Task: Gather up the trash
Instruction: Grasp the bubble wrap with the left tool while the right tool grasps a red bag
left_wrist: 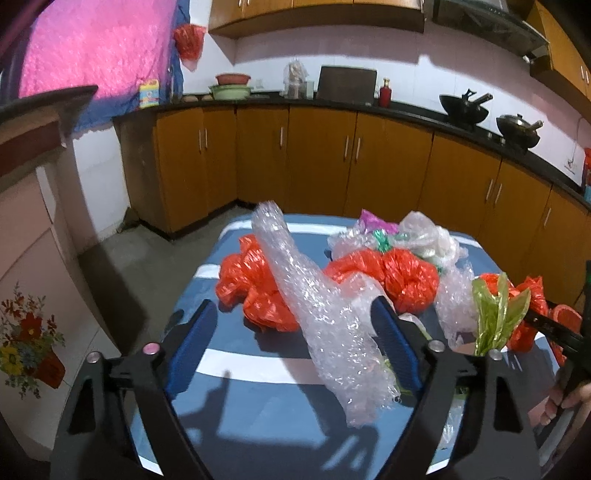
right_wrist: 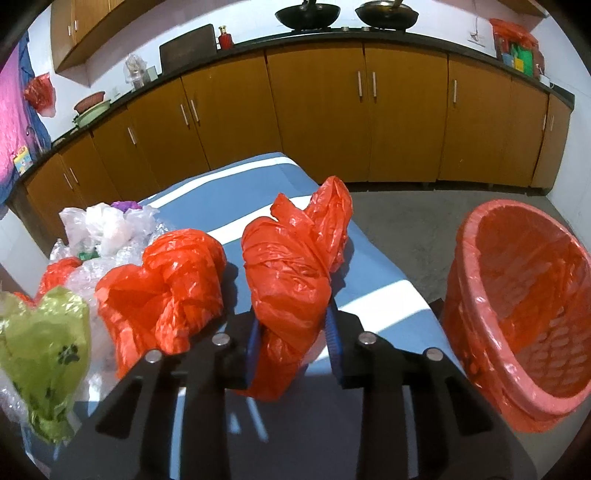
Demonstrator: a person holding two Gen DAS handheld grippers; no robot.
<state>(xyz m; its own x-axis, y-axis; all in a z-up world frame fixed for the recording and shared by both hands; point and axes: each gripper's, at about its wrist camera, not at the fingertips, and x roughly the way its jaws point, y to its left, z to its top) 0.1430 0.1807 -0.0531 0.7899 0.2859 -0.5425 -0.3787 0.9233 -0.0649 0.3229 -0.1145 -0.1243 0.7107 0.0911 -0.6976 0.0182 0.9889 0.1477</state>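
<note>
My left gripper (left_wrist: 291, 317) is open above the blue-and-white striped table (left_wrist: 258, 373). A crumpled sheet of bubble wrap (left_wrist: 325, 314) stands between its blue fingers, leaning on the right one. Red plastic bags (left_wrist: 255, 280) lie behind it. My right gripper (right_wrist: 293, 325) is shut on a knotted red plastic bag (right_wrist: 291, 273) and holds it up above the table. A red basket lined with a red bag (right_wrist: 524, 306) stands to its right, beside the table. Another red bag (right_wrist: 166, 288), a green bag (right_wrist: 48, 350) and clear plastic (right_wrist: 103, 229) lie to its left.
Orange kitchen cabinets (right_wrist: 317, 107) line the far wall under a black counter with two woks (right_wrist: 306, 14). Grey floor (right_wrist: 406, 221) lies between the table and the cabinets. The right gripper shows at the edge of the left wrist view (left_wrist: 561, 332).
</note>
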